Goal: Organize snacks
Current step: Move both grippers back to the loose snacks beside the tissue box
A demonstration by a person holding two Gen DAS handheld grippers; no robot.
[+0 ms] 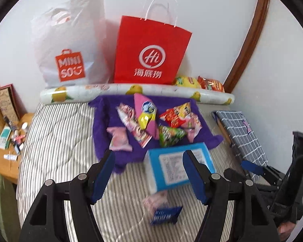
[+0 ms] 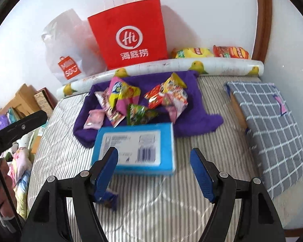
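Several snack packets (image 1: 151, 121) lie in a heap on a purple cloth (image 1: 103, 125) on the striped bed; the heap also shows in the right wrist view (image 2: 139, 100). A blue box (image 1: 179, 167) (image 2: 135, 149) lies just in front of the cloth. A small pink and blue packet (image 1: 161, 209) lies nearer, partly hidden behind a finger in the right wrist view (image 2: 111, 198). My left gripper (image 1: 149, 175) is open and empty above the bed, near the box. My right gripper (image 2: 154, 174) is open and empty, just in front of the box.
A red paper bag (image 1: 151, 48) (image 2: 129, 34) and a white plastic bag (image 1: 70, 46) (image 2: 70, 46) stand against the wall behind a lemon-print roll (image 1: 131, 92). Two chip bags (image 2: 210, 53) lie at the back right. A checked cloth (image 2: 270, 121) covers something at right. A cluttered wooden table (image 1: 8, 141) is at left.
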